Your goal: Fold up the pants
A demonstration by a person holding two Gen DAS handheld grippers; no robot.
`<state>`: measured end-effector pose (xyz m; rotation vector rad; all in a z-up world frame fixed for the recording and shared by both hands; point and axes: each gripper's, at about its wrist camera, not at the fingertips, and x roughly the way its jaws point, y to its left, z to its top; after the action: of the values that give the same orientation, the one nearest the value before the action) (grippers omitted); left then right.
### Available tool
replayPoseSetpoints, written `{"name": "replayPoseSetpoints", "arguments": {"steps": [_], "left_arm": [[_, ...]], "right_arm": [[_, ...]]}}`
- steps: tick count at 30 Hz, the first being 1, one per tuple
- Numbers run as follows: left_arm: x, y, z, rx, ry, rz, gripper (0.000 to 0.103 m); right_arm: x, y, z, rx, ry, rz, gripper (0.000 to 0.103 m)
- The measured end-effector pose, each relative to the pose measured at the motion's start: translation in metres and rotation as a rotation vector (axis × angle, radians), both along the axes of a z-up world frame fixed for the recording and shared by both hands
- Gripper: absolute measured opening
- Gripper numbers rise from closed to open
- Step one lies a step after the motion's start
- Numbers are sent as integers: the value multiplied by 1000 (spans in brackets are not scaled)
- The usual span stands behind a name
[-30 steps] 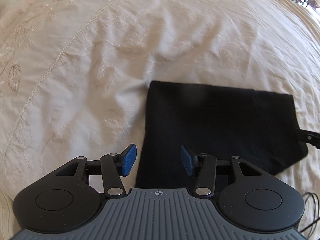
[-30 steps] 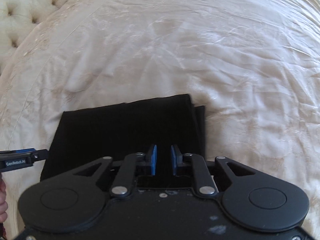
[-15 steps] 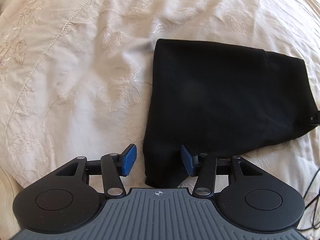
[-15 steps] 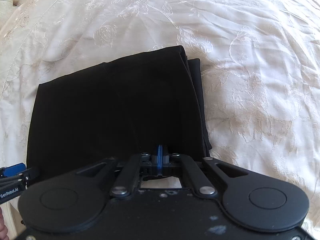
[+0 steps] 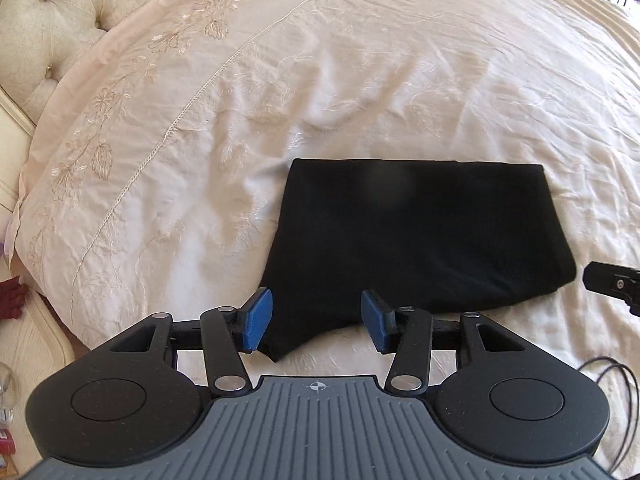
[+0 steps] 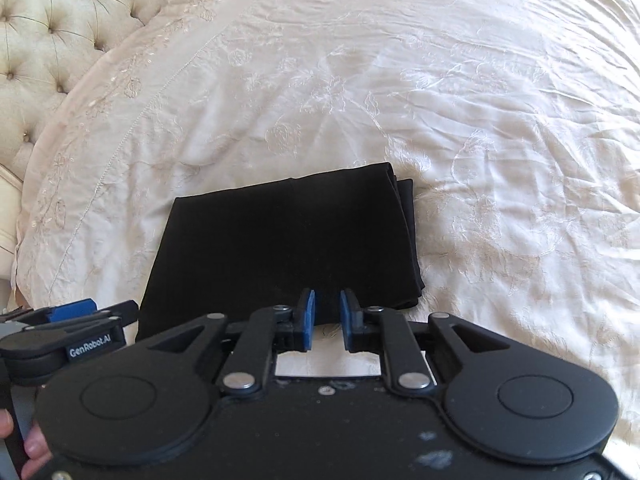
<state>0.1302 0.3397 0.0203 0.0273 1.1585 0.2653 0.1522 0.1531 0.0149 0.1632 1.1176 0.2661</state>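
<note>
Both grippers empty, left gripper (image 5: 316, 326) fingers wide, right gripper (image 6: 327, 319) narrowly parted, folded pants (image 5: 416, 232) seemingly flat on bedspread (image 5: 360, 80)

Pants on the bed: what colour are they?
Plain black pants, no visible pattern; clearest in the left wrist view.

A bedroom: embroidered cream bedspread (image 5: 360, 80) and tufted headboard (image 6: 60, 20).

Black pants (image 5: 416, 236) on cream bedspread (image 5: 360, 80) with floral embroidery
</note>
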Motion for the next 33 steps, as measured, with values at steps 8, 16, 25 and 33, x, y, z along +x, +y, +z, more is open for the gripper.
{"name": "replayPoseSetpoints", "arguments": {"steps": [8,16,25,33], "left_arm": [[-27,-21,8,-50,75,28,48],[-44,-28,14,-42,77,32,48],[-45,-34,24,-30,36,25,48],[-30,-38,26,-24,20,-12,48]], "right_arm": [[-34,-13,21,-13,-56,15,20],[-57,-21,31,4,-88,22,21],[-67,-26,38,22,-127,19,21],[-59,-28,40,27,-130,-5,21]]}}
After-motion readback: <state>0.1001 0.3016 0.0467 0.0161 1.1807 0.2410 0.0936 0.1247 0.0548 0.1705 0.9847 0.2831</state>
